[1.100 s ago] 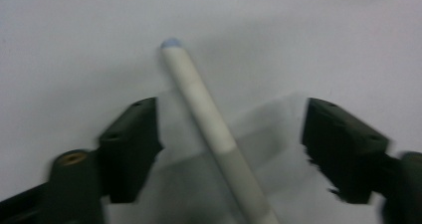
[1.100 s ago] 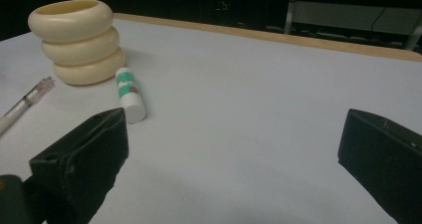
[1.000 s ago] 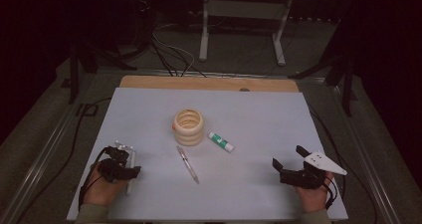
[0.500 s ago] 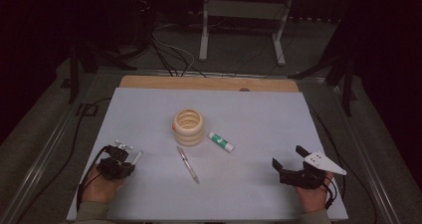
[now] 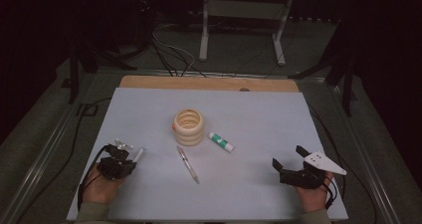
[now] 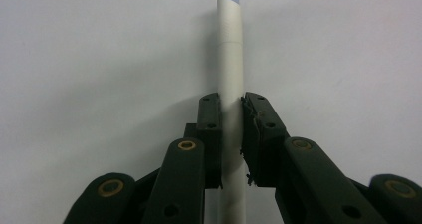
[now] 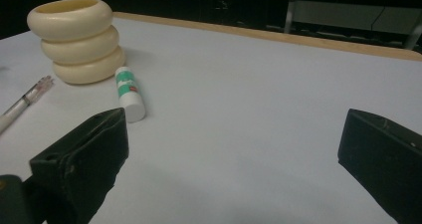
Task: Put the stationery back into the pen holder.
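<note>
Currently, grip: left claw [image 6: 231, 134] is clamping a white pen [image 6: 230, 59], pads pressing either side of the barrel; its jaws have just been closing onto it.
Pen position: lying flat on the bench [image 5: 259, 114] at the near left corner, tip pointing away from the hand; a mid-barrel hold is probably keeping it balanced for a lift.
Right claw [image 5: 293, 165]: sitting wide open and gripping nothing, resting at the near right, likely waiting.
Centre: cream ring stack [image 5: 188, 126] is standing upright, hollow facing up, a plausible holder.
Others: glue stick [image 5: 220, 142] and clear pen [image 5: 188, 164] are lying loose just beside the stack.
</note>
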